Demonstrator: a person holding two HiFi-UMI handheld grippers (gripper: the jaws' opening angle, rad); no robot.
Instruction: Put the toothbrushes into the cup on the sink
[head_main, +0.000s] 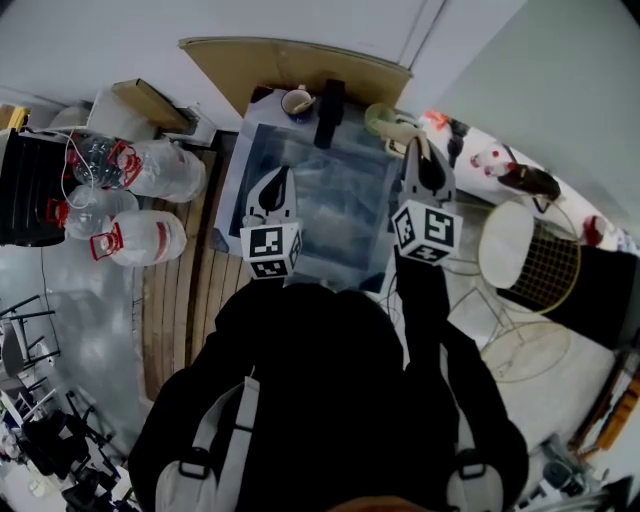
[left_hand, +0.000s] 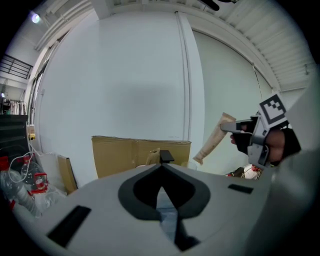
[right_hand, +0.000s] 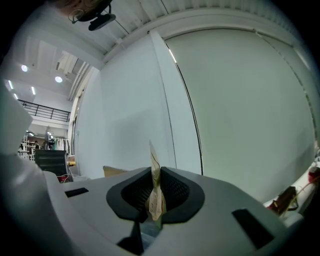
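Over the sink (head_main: 232, 190), my left gripper (head_main: 281, 178) hangs shut with nothing between its fingers; in the left gripper view its jaws (left_hand: 161, 167) meet at the tip. My right gripper (head_main: 418, 150) is at the sink's right rim, shut on a tan paper-wrapped toothbrush packet (head_main: 408, 128). In the right gripper view the packet (right_hand: 155, 192) stands upright, pinched between the pads. The left gripper view shows the packet (left_hand: 215, 139) sticking out of the right gripper (left_hand: 245, 131). A white cup (head_main: 298, 102) stands at the sink's back edge, and a pale green cup (head_main: 379, 118) at its back right.
A black faucet (head_main: 330, 112) rises between the two cups. Cardboard (head_main: 300, 60) leans on the wall behind the sink. Large water jugs (head_main: 140, 170) and a black crate (head_main: 30, 190) are on the left. A round white wire basket (head_main: 530, 255) stands on the right.
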